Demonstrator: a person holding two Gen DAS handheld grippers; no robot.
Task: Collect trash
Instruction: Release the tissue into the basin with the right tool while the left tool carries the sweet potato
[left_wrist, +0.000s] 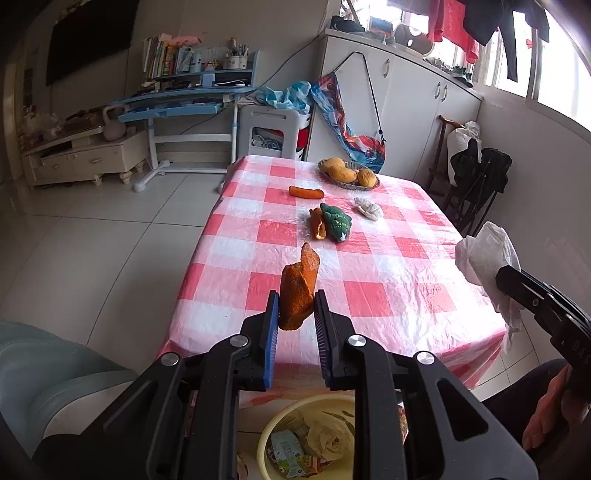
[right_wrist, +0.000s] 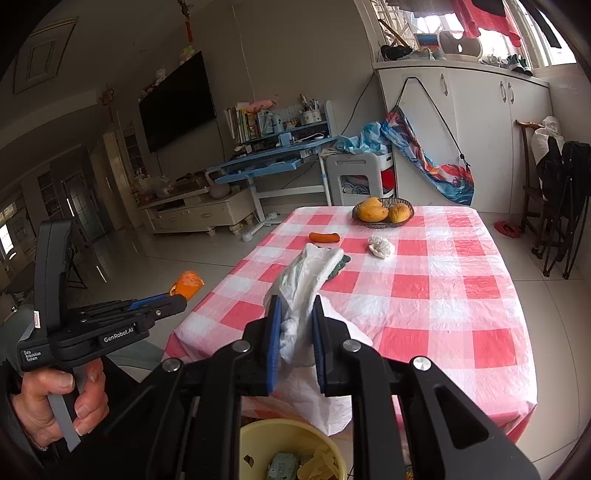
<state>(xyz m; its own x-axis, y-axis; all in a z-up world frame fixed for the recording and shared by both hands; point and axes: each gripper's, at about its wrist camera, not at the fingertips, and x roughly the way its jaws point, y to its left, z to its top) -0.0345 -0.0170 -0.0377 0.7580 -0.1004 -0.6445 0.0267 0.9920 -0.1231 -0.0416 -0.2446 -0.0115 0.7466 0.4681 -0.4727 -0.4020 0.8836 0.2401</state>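
Item 1, left gripper (left_wrist: 295, 306): pads clamping a strip of orange peel (left_wrist: 297, 291), peel sticking up between jaws, being held above the near edge of the table. A hand (right_wrist: 62, 398) is squeezing the trigger in the right wrist view.

Item 2, right gripper (right_wrist: 297, 314): jaws pinching a crumpled white tissue (right_wrist: 308, 280); tissue is trailing up past the pads and hanging down below them.

Item 3, yellow bin (left_wrist: 306, 435): sitting on the floor at the table's near end, below both grippers; holding a plastic bag & a small carton, approx.

Item 4, table w/ red-white checked cloth (left_wrist: 388, 280): still carrying a second orange peel (left_wrist: 318, 223) touching a green knitted thing (left_wrist: 336, 221) (poss. a cloth or toy, hard to tell), a crumpled white wad (left_wrist: 369, 209) near it, a carrot (left_wrist: 306, 192) farther back.

Item 5, woven basket (left_wrist: 354, 184) at far end: holding three mangoes (left_wrist: 341, 171).
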